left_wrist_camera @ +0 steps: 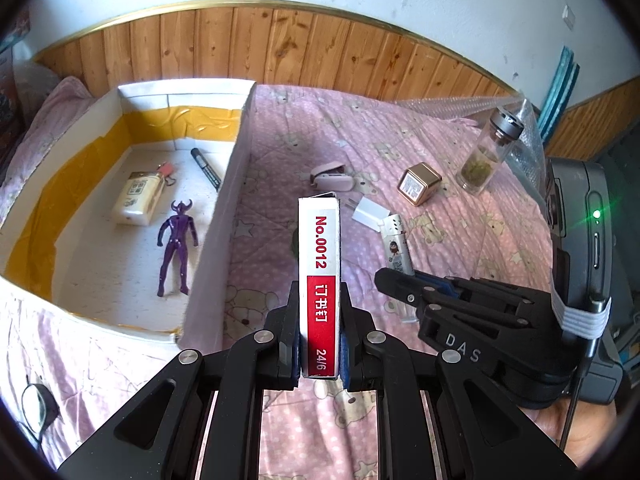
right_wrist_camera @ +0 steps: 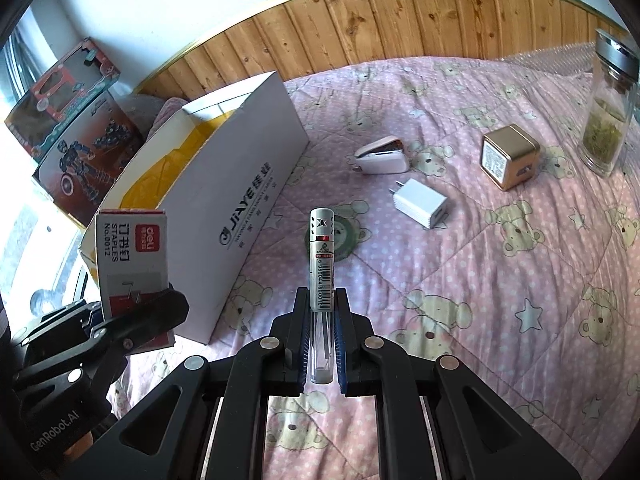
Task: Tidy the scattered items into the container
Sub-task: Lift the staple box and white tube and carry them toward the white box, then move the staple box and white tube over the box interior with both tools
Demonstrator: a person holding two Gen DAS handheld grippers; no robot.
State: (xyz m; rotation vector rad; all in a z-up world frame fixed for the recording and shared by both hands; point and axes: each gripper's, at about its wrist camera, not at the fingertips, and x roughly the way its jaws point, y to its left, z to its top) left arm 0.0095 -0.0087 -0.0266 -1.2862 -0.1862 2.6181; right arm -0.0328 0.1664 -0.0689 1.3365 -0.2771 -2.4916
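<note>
Pink quilt (left_wrist_camera: 400,128) with bears and stars, spread under everything. On it, at the left, an open white cardboard box (left_wrist_camera: 224,216), yellow tape lining its inner walls; printed long side facing the right wrist view (right_wrist_camera: 240,216). Inside on the box floor: a purple figurine (left_wrist_camera: 175,246) lying flat, a cream power bank (left_wrist_camera: 138,199) beside it, a black marker (left_wrist_camera: 207,168) near the right wall, a small red keyring clip (left_wrist_camera: 166,171) by the power bank.

Well to the right on the quilt, upright, a glass bottle (left_wrist_camera: 486,152) with green leaves at the bottom. Near it a gold cube tin (left_wrist_camera: 418,183), tilted on an edge. Closer in, a pale pink stapler (right_wrist_camera: 382,156), and just beside it a white plug charger (right_wrist_camera: 420,204).

Left gripper (left_wrist_camera: 320,344) clenched on a red and white staples box (left_wrist_camera: 320,280), held upright on its narrow edge, raised over the quilt just right of the cardboard box wall. Right gripper (right_wrist_camera: 322,340) clenched on a silver lighter (right_wrist_camera: 322,276), cap end forward, clear base between the blue pads, raised above the quilt near the box's long side.
</note>
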